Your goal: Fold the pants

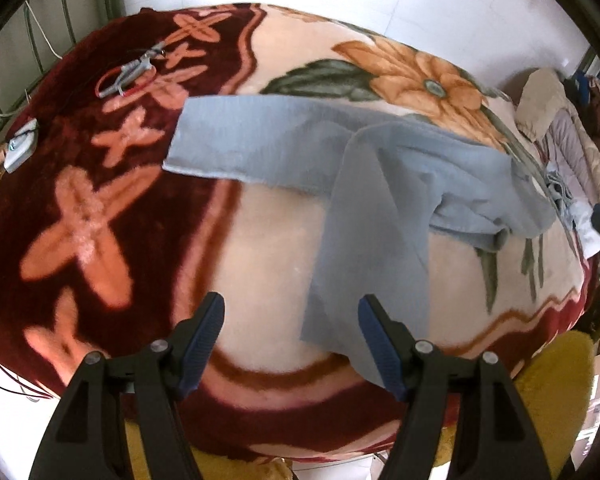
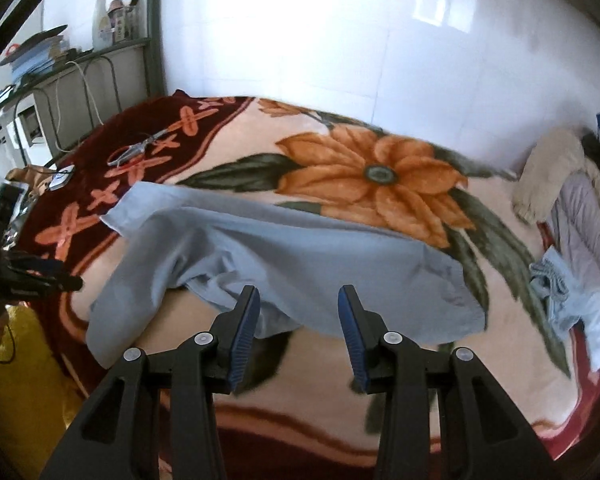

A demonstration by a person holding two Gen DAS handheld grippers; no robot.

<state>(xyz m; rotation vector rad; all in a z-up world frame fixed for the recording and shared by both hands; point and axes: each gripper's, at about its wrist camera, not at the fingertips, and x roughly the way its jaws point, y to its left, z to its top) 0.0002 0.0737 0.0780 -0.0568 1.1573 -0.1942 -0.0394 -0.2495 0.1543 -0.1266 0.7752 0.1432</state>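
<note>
Pants [image 1: 284,140]: light blue, spread on the floral blanket [image 1: 260,240] that covers the bed; one leg runs flat toward the dark red border, the other crosses over and trails toward the near edge.
Left gripper [image 1: 290,312]: tilted steeply down over the near part of the blanket, jaws wide apart, nothing between them; the cuff of the near leg lies just under its right finger, not pinched.
Right gripper [image 2: 299,302]: angled down over the waist end of the pants [image 2: 300,256], jaws parted to a moderate gap, empty; cloth lies below and beyond the tips, not gripped.
Scissors [image 1: 130,74]: on the dark red border, well apart from the pants.
Bedding pile [image 2: 572,200]: bunched at the far right of the bed.
</note>
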